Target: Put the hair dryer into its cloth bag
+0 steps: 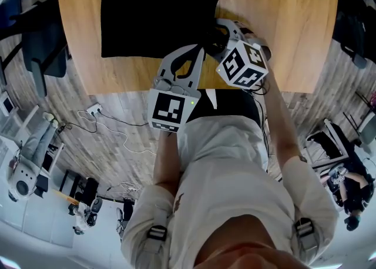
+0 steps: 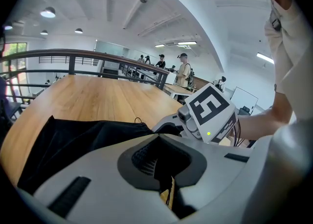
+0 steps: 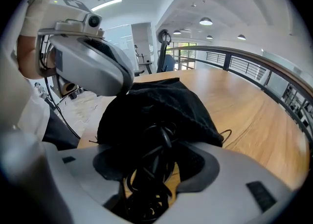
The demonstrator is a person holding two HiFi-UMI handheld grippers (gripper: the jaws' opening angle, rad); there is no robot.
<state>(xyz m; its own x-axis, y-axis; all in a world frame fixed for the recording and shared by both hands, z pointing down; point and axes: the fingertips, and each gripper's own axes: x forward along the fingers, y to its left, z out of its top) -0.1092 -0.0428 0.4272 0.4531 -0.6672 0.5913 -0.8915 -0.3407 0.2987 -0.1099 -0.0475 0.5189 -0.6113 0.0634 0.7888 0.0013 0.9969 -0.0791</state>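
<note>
The black cloth bag [image 1: 153, 21] lies flat on the wooden table [image 1: 282, 21], its mouth toward me at its right end. My left gripper [image 1: 197, 50] reaches that corner. In the left gripper view the bag [image 2: 73, 140] rises in a fold to the left gripper [image 2: 161, 164], which looks shut on its rim. My right gripper [image 1: 226, 30] sits beside it at the mouth. Its jaws stand wide around the hair dryer's coiled black cord [image 3: 151, 179]. The dryer's body is hidden inside the humped bag [image 3: 156, 105].
The table's near edge [image 1: 176, 90] runs just under my grippers, with wood floor and loose cables [image 1: 111, 127] below. A dark chair [image 1: 41, 44] stands at the table's left end. A railing [image 2: 73, 56] borders the far side. Several people [image 2: 183, 69] stand far off.
</note>
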